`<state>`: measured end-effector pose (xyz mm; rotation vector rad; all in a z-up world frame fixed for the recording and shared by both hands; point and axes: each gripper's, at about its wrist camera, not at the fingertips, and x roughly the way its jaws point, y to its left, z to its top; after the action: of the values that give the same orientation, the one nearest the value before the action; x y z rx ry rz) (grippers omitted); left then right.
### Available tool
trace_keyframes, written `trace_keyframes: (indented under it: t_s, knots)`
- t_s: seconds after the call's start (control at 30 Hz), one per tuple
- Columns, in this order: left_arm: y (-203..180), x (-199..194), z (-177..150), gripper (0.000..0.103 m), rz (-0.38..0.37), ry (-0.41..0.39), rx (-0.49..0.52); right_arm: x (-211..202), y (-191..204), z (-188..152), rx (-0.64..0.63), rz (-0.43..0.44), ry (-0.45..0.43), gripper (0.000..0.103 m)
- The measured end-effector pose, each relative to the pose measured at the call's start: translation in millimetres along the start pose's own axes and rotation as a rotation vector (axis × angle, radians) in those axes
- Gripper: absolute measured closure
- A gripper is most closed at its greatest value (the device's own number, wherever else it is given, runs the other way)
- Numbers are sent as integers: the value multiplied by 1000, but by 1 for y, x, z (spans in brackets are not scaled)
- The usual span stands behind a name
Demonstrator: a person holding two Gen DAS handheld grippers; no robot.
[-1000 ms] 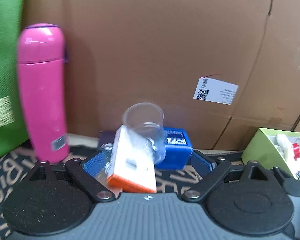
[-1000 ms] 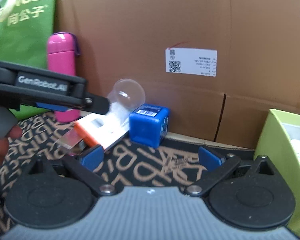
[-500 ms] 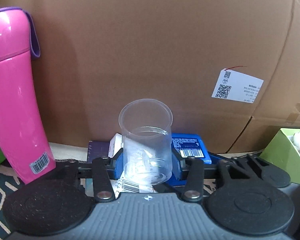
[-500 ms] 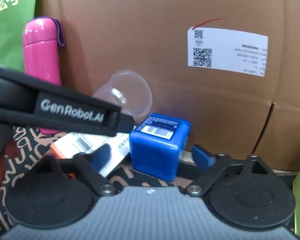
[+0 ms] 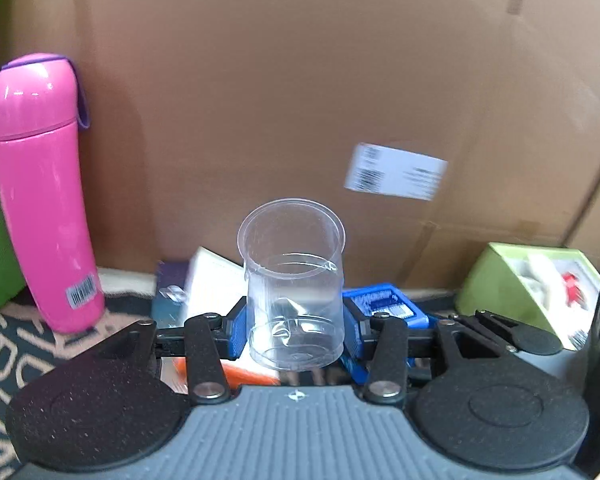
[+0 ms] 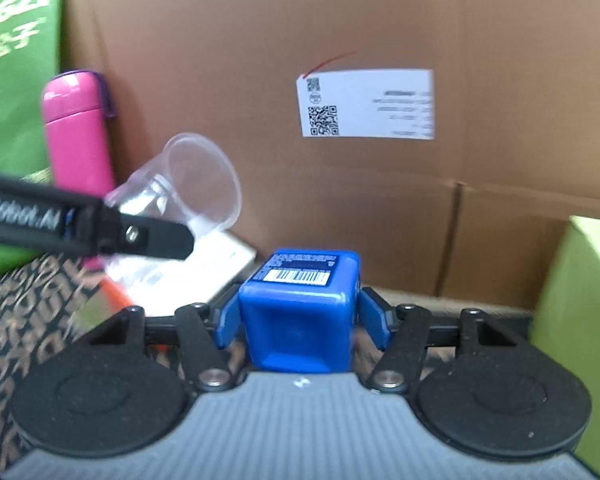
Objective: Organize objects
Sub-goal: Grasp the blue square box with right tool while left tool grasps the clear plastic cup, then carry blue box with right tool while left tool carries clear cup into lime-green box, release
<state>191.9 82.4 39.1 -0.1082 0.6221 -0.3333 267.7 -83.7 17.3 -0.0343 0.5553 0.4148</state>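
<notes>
Looking along my left gripper, I had its blue pads pressed against the lower wall of the clear plastic cup, which stood upright between them, mouth up. I judged the cup very light, thin-walled and easy to crush, smooth enough to slip, so a gentle squeeze low down near its stiffer base seemed the right hold. Beyond it lay a white and orange packet on the patterned mat, a glossy pink bottle upright at the left against a matte cardboard box, and a lime green box at the right.

Through my right gripper, the jaws stood closed in on the blue cube, their pads touching both its side faces, though blur kept me from judging how firmly. The cube looked a rigid, rounded-edged plastic block with a barcode label on top; I took it for stiff, moderately light and somewhat slick, best gripped on the flat opposite sides. From here the cup appeared tilted in the left gripper's black finger, above the packet and near the cardboard.
</notes>
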Motion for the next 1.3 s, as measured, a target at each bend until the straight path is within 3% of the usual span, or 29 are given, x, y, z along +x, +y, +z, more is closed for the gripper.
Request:
trace_keyframes:
  t_s: [0.17, 0.3, 0.4, 0.5, 0.63, 0.77, 0.9, 0.93, 0.97, 1.0, 1.03, 1.3]
  knots:
    - [-28, -27, -38, 54, -75, 53, 53, -81, -5, -42, -56, 53, 29, 42]
    - [-58, -30, -75, 53, -168, 128, 59, -147, -19, -75, -54, 11, 51, 43]
    - [-73, -23, -95, 50, -149, 165, 91, -185, -26, -88, -48, -36, 66, 43]
    - [-80, -16, -101, 40, -107, 190, 102, -191, -29, -97, -52, -75, 68, 40]
    - [-86, -17, -96, 30, -64, 179, 106, -190, -32, -102, -18, -53, 55, 35]
    - [-90, -21, -90, 28, -33, 157, 130, -184, -32, -100, -11, -55, 37, 34]
    - [-92, -13, -89, 28, -33, 167, 146, -179, -33, -99, -8, -68, 34, 35]
    - [-92, -12, -90, 30, -31, 171, 153, -177, -34, -100, -5, -72, 37, 44]
    - [-92, -11, -91, 33, -32, 175, 159, -177, -35, -101, -4, -69, 39, 47]
    - [-93, -10, -92, 45, -34, 181, 164, -178, -36, -102, -1, -66, 37, 48]
    - [-92, -8, -93, 47, -39, 195, 165, -179, -37, -102, 5, -62, 34, 48]
    - [-109, -27, -80, 49, -94, 153, 159, -198, -46, -100, 49, -10, -5, 49]
